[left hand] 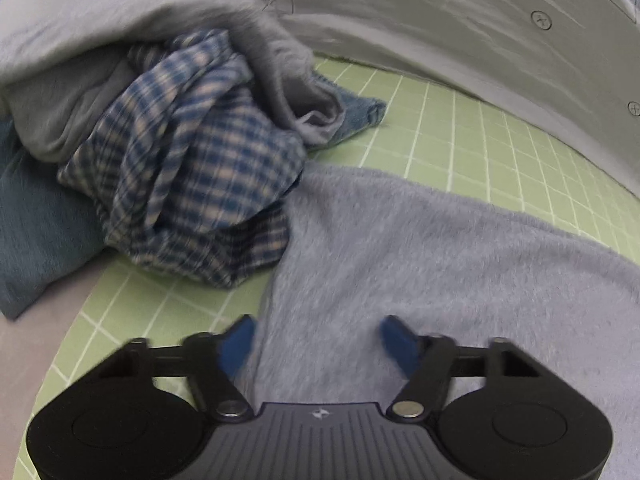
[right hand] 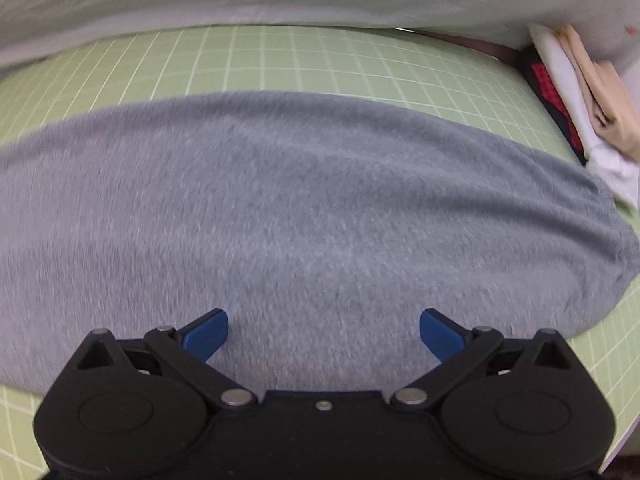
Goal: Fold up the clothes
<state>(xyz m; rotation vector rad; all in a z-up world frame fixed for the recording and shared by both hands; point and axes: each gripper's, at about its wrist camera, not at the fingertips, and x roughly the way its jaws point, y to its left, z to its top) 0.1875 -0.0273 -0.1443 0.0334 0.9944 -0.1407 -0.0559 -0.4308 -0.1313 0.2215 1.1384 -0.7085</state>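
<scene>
grey fleece garment (right hand: 304, 208) spread on green grid mat (right hand: 280, 56); left gripper (left hand: 316, 344) and right gripper (right hand: 324, 334) above it, jaws apart, holding nothing; plaid heap (left hand: 192, 152) at ten o'clock.

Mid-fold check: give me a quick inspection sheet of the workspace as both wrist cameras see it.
Surface: green gridded mat, bare along its far edge.
Job's things: grey fleece garment spread flat.
Clutter: heap with plaid shirt; folded stack at the far right.
Grippers: left gripper and right gripper, both open above the fleece, gripping nothing.
Cables: nothing seen.
Surroundings: white panel behind the mat.
</scene>
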